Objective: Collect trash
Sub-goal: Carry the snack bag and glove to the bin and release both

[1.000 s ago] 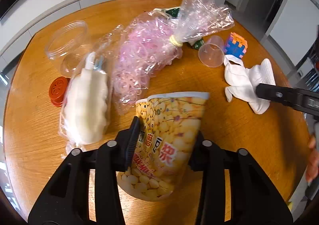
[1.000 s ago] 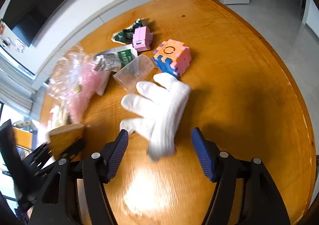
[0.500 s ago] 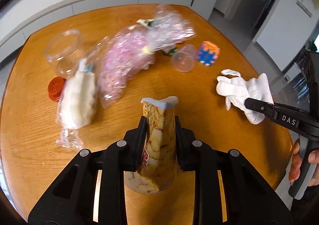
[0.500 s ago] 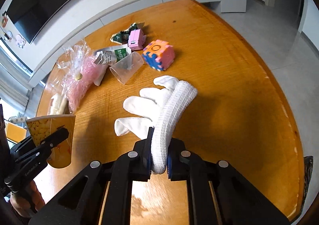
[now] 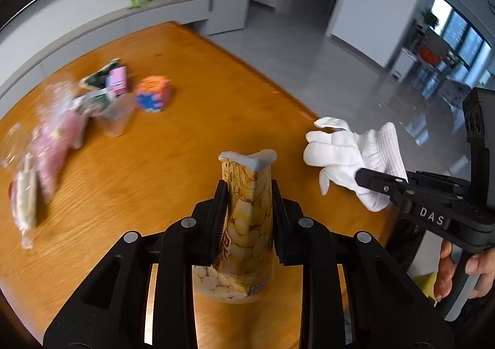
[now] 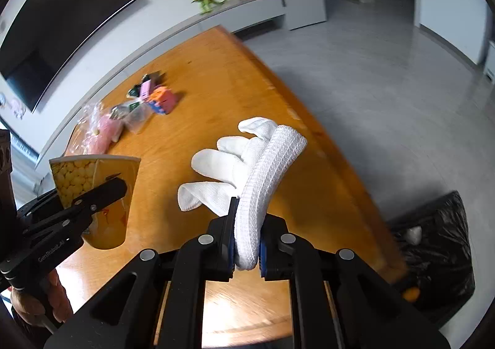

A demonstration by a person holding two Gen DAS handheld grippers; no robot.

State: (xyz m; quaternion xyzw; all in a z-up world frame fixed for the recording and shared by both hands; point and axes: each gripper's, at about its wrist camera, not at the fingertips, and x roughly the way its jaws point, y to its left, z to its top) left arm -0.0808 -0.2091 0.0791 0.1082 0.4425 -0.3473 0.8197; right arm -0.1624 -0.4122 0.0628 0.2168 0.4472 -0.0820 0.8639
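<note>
My left gripper is shut on a squashed yellow paper cup printed with popcorn, held above the wooden table. In the right wrist view the same cup hangs at the left in that gripper. My right gripper is shut on the cuff of a white glove, lifted over the table's right edge. The left wrist view shows the glove in the right gripper. A black trash bag sits open on the floor at the lower right.
Far on the table lie a pink plastic bag, a clear plastic cup, a colourful foam cube, a pink block and green wrappers. A green toy dinosaur stands on the grey ledge. Grey floor spreads to the right.
Both grippers closed, the left crushing the cup and the right pinching the glove's cuff. Both then lifted and swung right, toward the table edge and the floor.
</note>
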